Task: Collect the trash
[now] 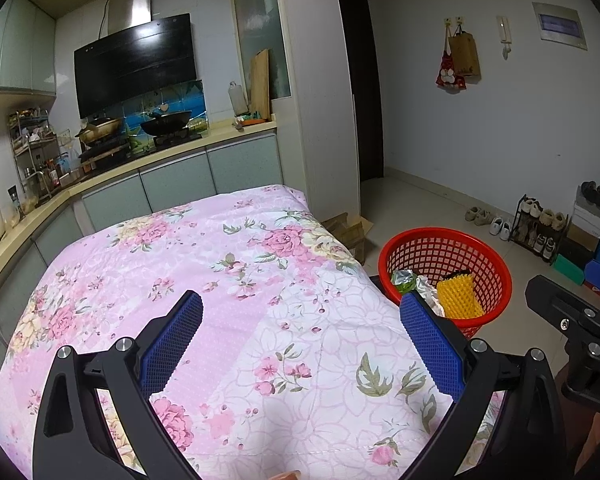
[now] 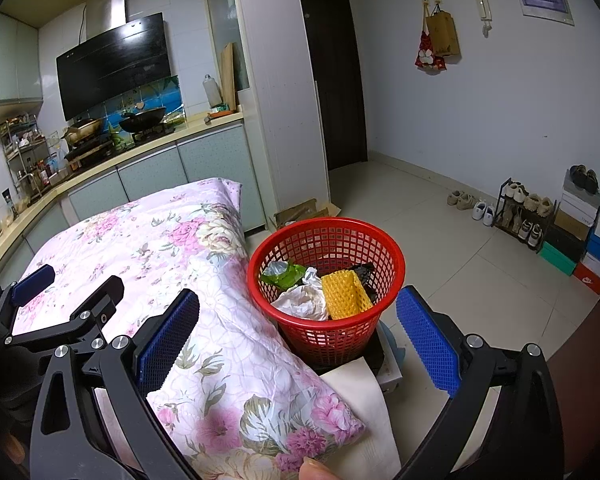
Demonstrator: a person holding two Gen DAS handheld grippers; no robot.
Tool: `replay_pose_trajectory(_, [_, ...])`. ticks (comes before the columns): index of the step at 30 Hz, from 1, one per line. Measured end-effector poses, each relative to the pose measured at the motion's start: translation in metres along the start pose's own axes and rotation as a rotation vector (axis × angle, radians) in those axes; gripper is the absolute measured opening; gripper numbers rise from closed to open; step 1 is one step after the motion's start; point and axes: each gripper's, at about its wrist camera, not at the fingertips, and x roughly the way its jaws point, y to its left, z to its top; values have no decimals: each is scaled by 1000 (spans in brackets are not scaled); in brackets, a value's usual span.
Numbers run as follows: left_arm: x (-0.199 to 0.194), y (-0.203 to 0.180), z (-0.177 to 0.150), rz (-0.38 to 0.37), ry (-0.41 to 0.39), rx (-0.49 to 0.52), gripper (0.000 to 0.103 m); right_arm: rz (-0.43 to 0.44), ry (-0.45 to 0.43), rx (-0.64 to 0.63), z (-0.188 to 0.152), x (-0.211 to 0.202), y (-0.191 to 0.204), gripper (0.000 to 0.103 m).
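- Holding both claws over the flowered cloth [image 1: 228, 280], we keep each one spread wide with nothing between its blue pads.
- Our left claw [image 1: 300, 312] hangs above the pink cloth that covers the tabletop; its right pad overlaps the near rim of the red basket [image 1: 488, 248] in the left wrist view.
- Our right claw [image 2: 298, 308] faces the basket from just in front, one pad over the cloth's edge, the other over the floor side.
- From the right wrist view we also see the left claw at the far left, its fingers parted above the cloth.
- The basket stands just beside the tabletop's right edge on a dark box, and a pale napkin [image 2: 360, 400] lies in front of that box, partly under the cloth's corner.
- The trash sits inside the basket: a yellow foam net [image 2: 344, 292], crumpled white paper [image 2: 304, 300], a green wrapper [image 2: 288, 274] and something black [image 2: 364, 272] at the back.
- No loose trash shows on the cloth itself.
- A fingertip [image 2: 316, 470] shows at the bottom edge of the right wrist view.
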Motion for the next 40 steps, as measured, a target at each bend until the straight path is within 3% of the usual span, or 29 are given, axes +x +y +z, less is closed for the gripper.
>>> replay_pose_trajectory(22, [-2, -2, 1, -10, -2, 6, 96, 0, 1, 0, 0, 0, 0, 96])
replay_pose_trajectory(32, [-14, 9, 4, -59, -19, -8, 96, -11, 11, 6, -3, 1, -3, 96])
replay_pose_trajectory(36, [-21, 32, 5, -36, -19, -36, 96, -14, -3, -48, -8, -5, 15, 96])
replay_pose_trajectory(40, [-23, 73, -2, 79, -28, -81, 96, 70, 17, -140, -40, -5, 52, 96])
